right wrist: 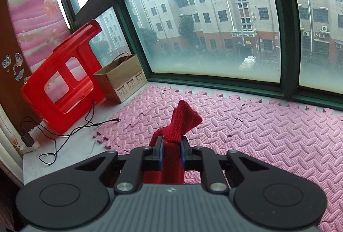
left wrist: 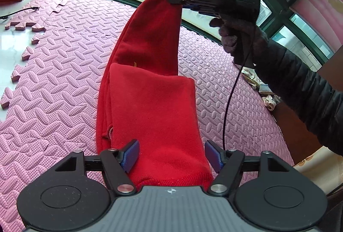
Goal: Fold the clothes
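A red knit garment point(left wrist: 150, 86) lies lengthwise on the pink foam mat point(left wrist: 53, 82), partly folded, its far end lifted up. My right gripper point(left wrist: 178, 1) is shut on that lifted end and holds it high above the mat; in the right wrist view the red ribbed cloth point(right wrist: 182, 122) sticks out from between its shut blue pads point(right wrist: 171, 154). My left gripper point(left wrist: 171, 157) is open, its blue pads point(left wrist: 130, 155) on either side of the garment's near hem, low over the cloth. The garment's near edge is hidden under the left gripper body.
A cardboard box point(right wrist: 122, 79) and a red plastic stool point(right wrist: 64, 79) lying on its side sit at the mat's far left by the green-framed window point(right wrist: 214, 82). A black cable point(right wrist: 70, 131) trails on the white floor. Light-coloured clothes point(left wrist: 263, 88) lie at the mat's right edge.
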Tool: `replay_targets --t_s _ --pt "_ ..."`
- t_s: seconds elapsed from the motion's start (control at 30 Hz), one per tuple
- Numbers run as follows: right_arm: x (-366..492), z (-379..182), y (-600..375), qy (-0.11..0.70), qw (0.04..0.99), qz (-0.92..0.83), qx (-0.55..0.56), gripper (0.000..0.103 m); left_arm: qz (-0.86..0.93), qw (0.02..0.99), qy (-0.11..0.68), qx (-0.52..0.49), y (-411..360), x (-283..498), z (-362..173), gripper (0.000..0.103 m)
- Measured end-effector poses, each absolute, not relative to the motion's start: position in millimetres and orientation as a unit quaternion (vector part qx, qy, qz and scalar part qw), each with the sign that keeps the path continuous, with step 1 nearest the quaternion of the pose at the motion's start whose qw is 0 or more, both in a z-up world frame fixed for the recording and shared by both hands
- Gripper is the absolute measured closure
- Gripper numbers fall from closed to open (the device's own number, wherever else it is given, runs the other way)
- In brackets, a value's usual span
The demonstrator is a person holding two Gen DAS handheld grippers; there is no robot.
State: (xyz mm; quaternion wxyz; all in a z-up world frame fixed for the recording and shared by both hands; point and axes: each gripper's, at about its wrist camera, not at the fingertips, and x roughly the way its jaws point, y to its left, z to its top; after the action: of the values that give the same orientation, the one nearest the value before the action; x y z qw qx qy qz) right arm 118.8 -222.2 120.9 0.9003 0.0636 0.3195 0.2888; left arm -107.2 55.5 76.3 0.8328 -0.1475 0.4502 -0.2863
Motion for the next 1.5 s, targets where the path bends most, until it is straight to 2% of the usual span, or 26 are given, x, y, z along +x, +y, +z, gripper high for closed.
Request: replay_targets --t_s 0.33,0.57,0.97,1.3,1.5 --pt "20.1 178.8 -217.9 0.249 0.903 0.350 0.021 0.089 -0.268 0.845 0.436 -0.155 65.5 -120.2 77.7 0.032" --pt "-52.5 192.6 -210.7 0.214 0.894 0.392 -0.020 0.089 -0.263 0.849 0.429 -0.161 69.7 -130.2 76.7 0.032" --pt "-148.5 162.4 -165.8 0.188 0.844 0.467 -0.184 0.089 -0.227 0.869 0.403 -0.174 94.1 -145.7 86.9 0.031" --pt "-210.5 106.8 -135.0 0.162 0.767 0.495 -0.373 0.089 -0.203 0.893 0.355 -0.187 109.8 -137.9 114.4 0.031" --pt "-220.1 91.6 -136.2 0.183 0.749 0.506 -0.386 0.084 -0.228 0.893 0.348 -0.173 80.9 -122.7 116.5 0.033"
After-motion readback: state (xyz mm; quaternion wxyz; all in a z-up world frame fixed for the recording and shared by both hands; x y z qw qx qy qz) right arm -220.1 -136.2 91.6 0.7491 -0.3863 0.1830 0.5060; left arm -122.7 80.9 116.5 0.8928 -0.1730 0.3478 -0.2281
